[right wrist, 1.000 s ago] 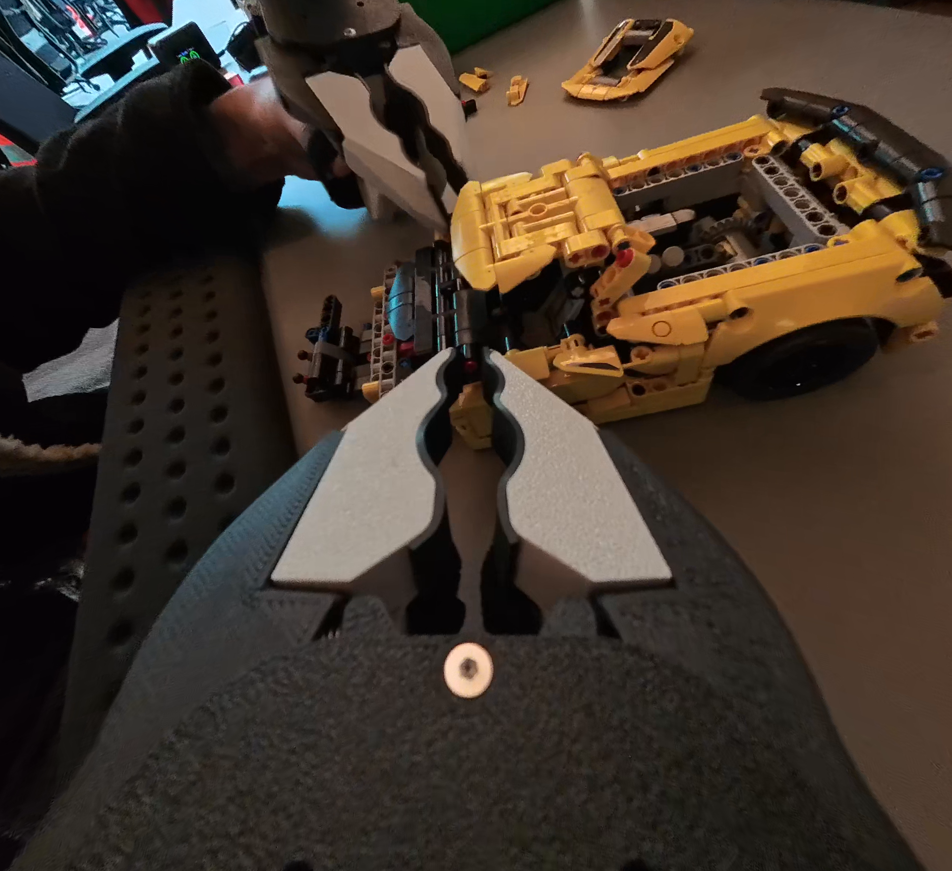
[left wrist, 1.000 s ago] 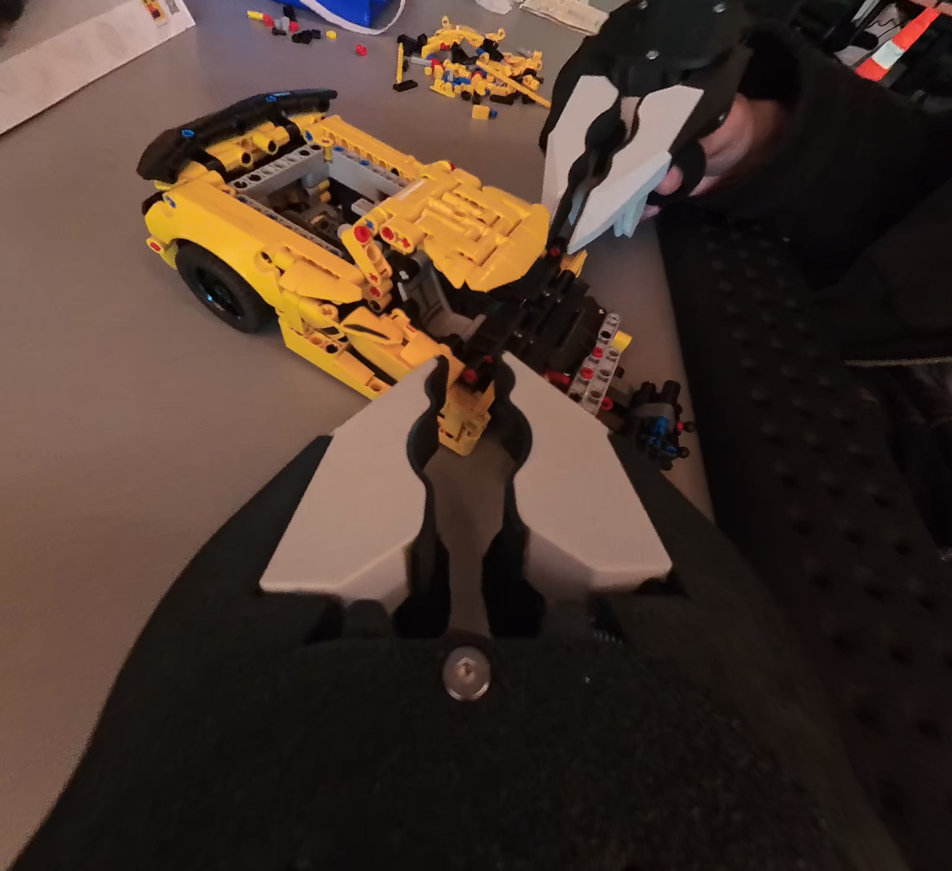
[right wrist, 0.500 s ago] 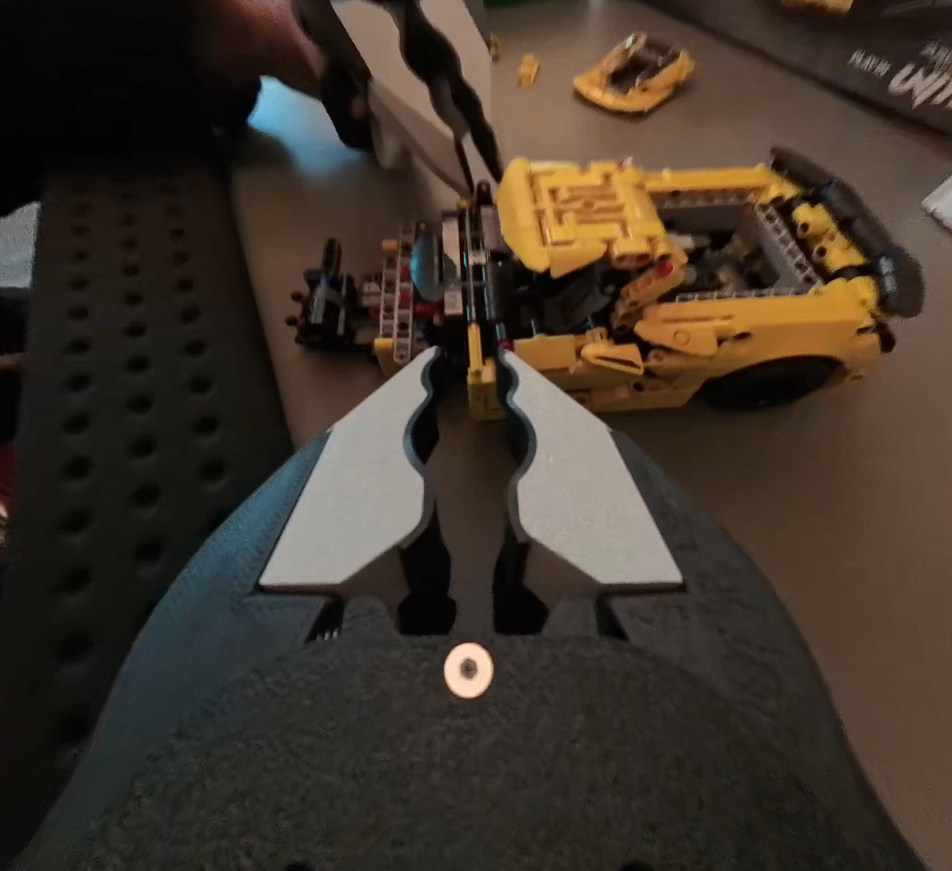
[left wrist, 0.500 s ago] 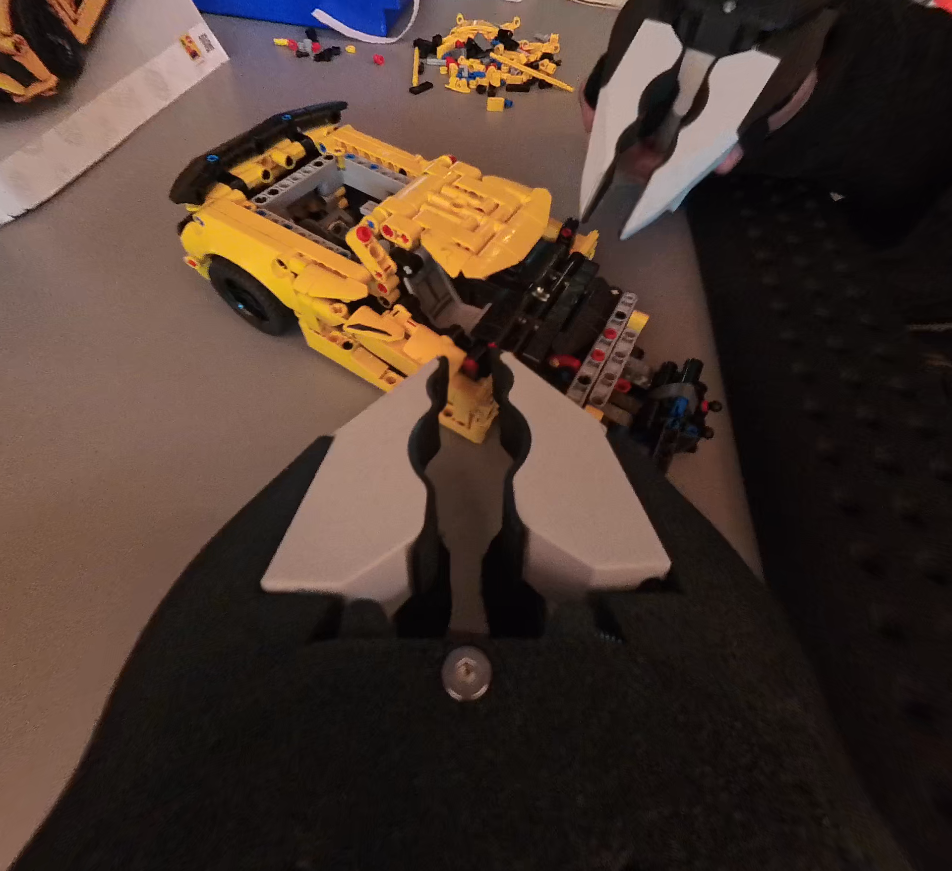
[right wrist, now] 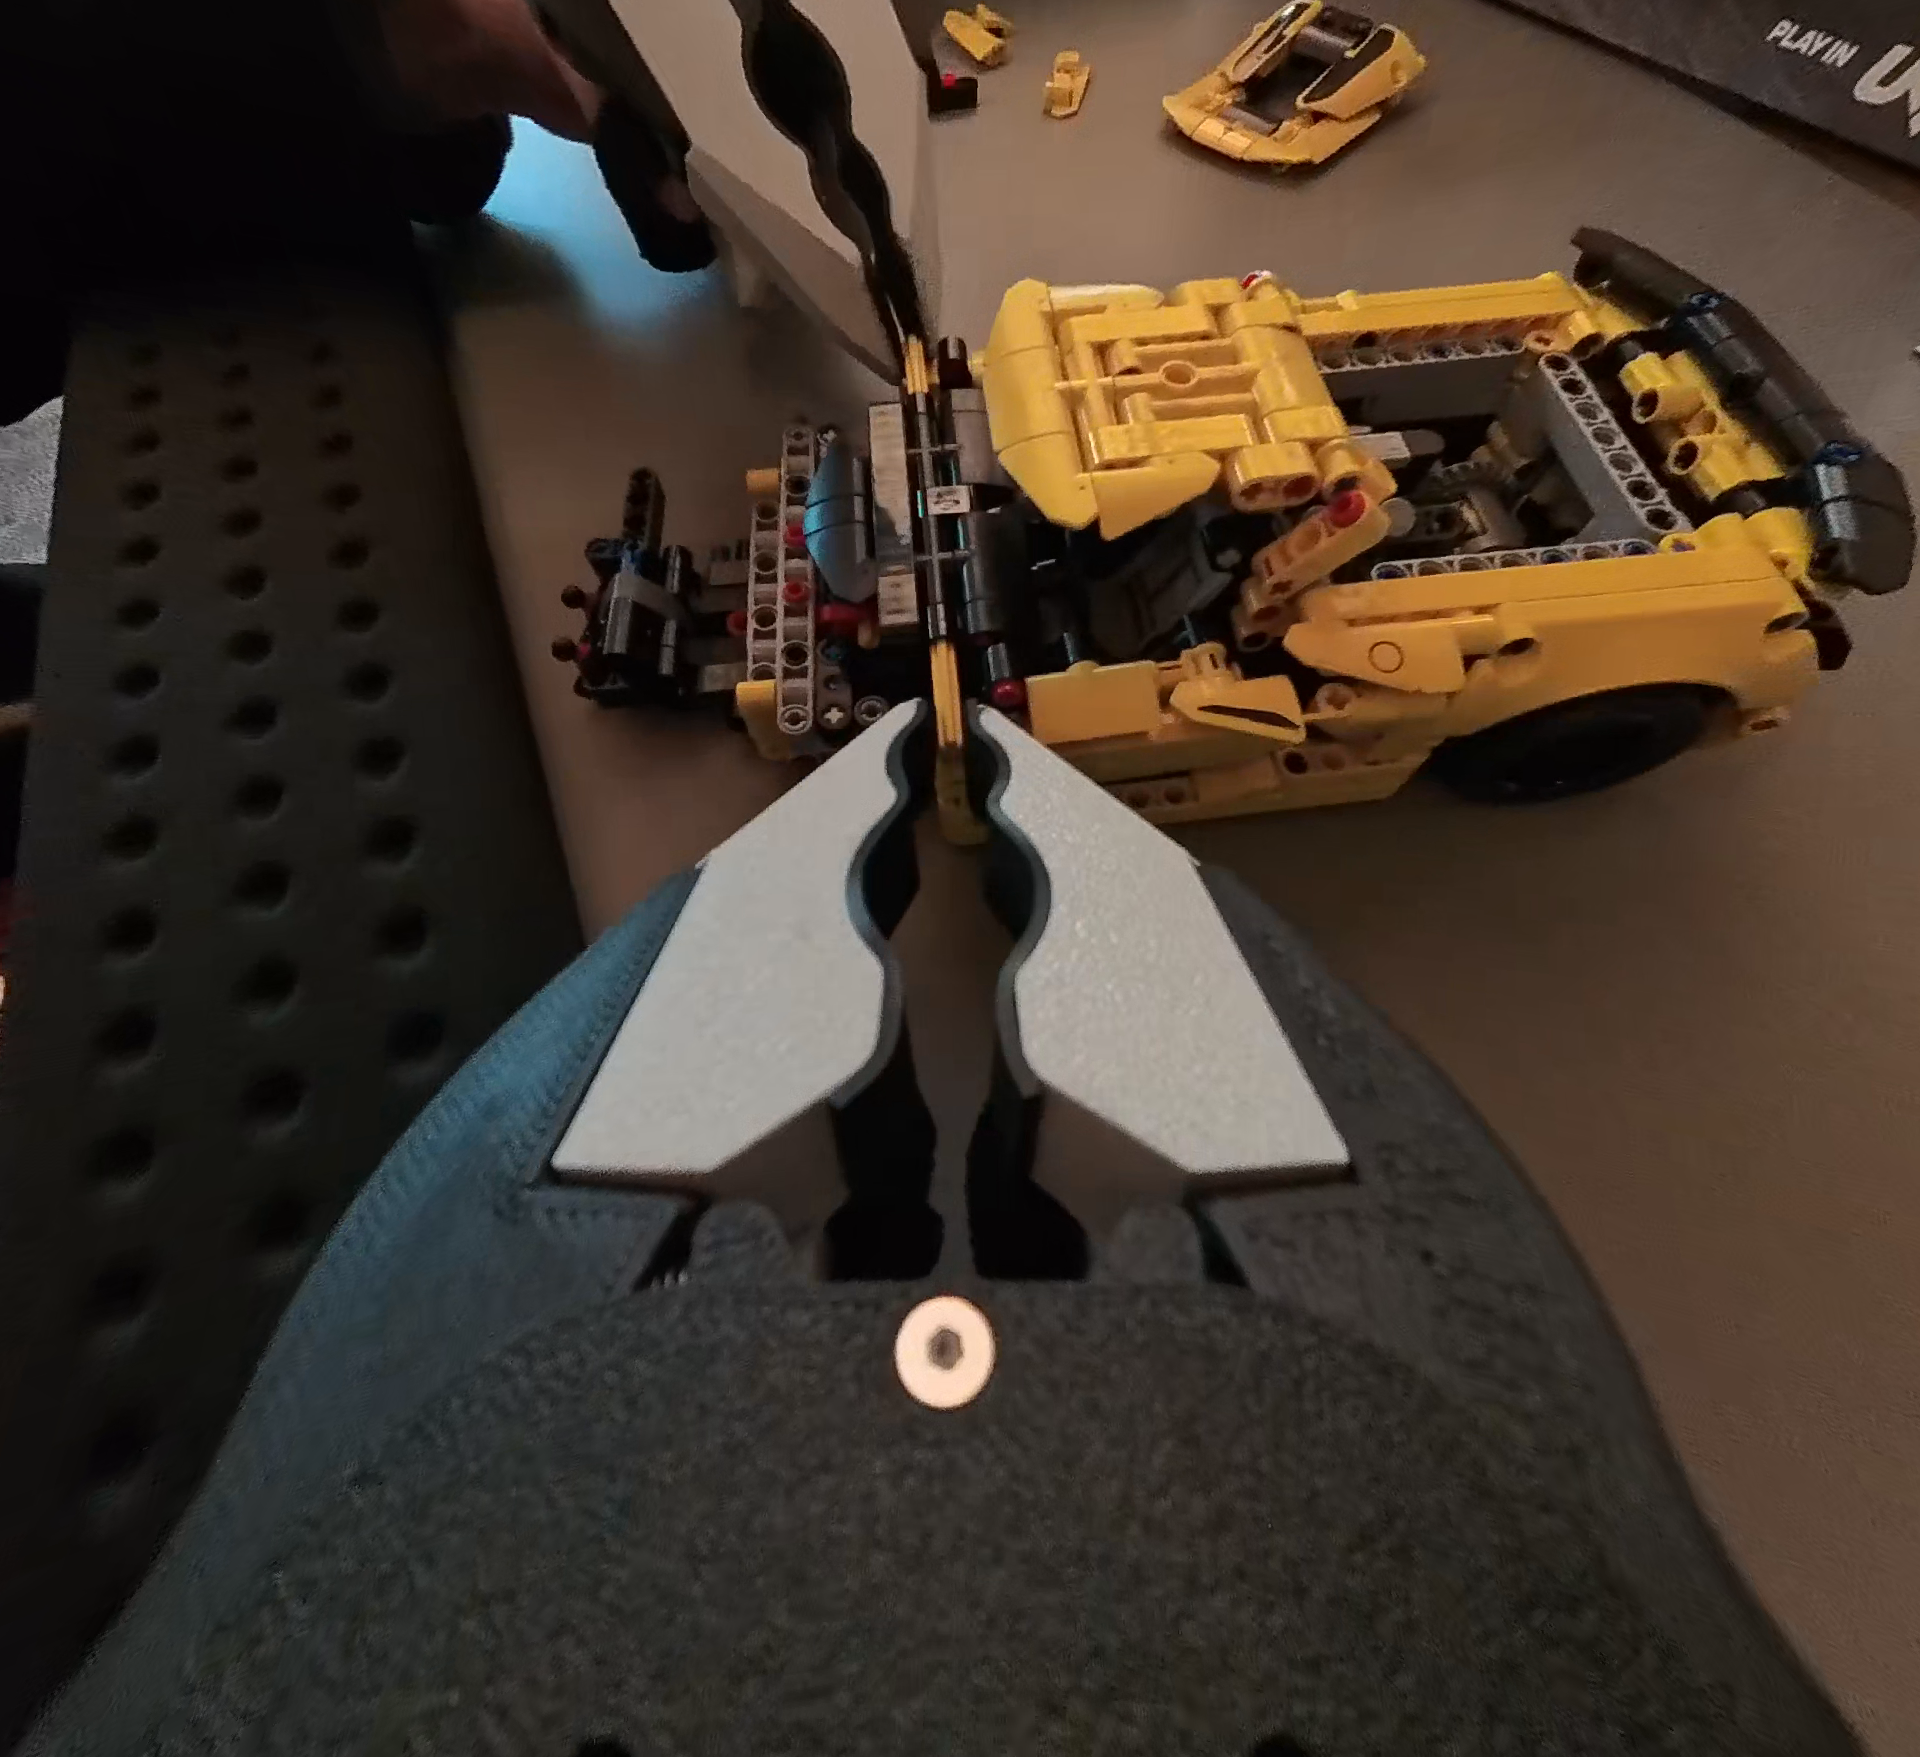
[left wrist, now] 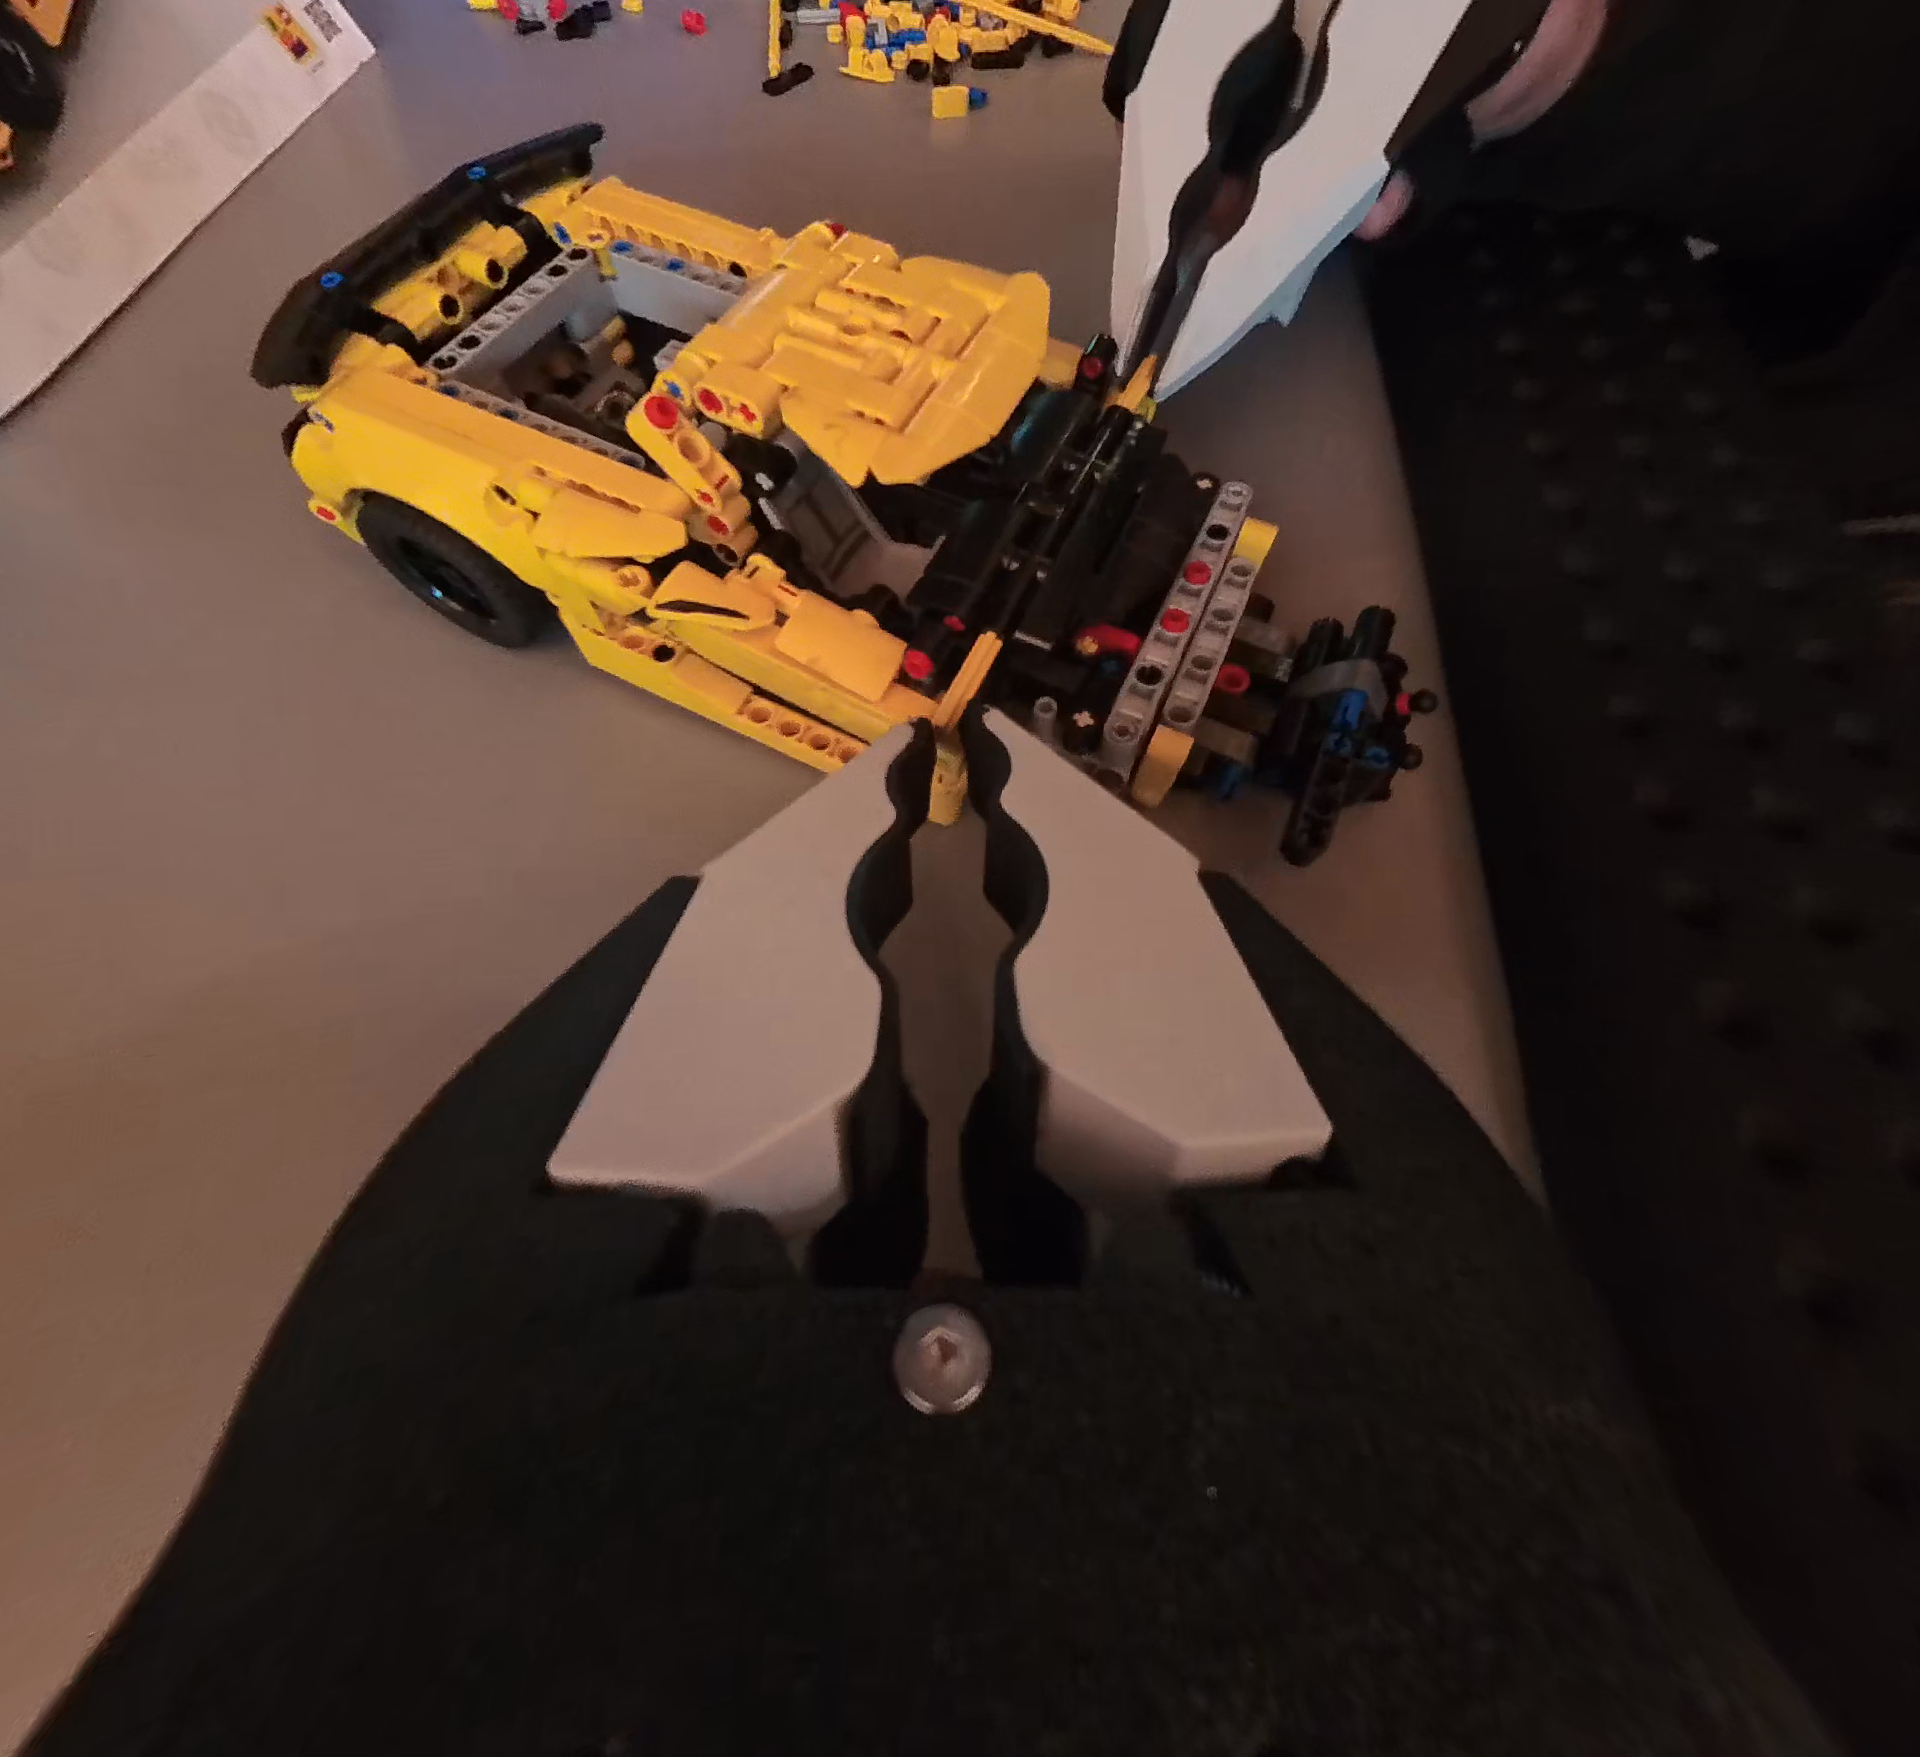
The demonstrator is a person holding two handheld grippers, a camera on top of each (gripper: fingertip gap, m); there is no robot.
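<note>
Spanning the toy car [left wrist: 665, 502] crosswise, a yellow-and-black strip [right wrist: 940, 564] was clamped at opposite ends: left gripper [left wrist: 943, 751] on one end, right gripper [right wrist: 948, 741] on the other.

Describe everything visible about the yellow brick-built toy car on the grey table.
The yellow brick-built toy car is partly assembled plastic: yellow panels, a black rear spoiler, a black wheel, and an exposed black and grey front frame without bodywork. Its yellow roof panel sits tilted. It rests near the edge of the grey table. The left gripper and the right gripper each pinch one end of a thin yellow-tipped bar lying across the frame.
</note>
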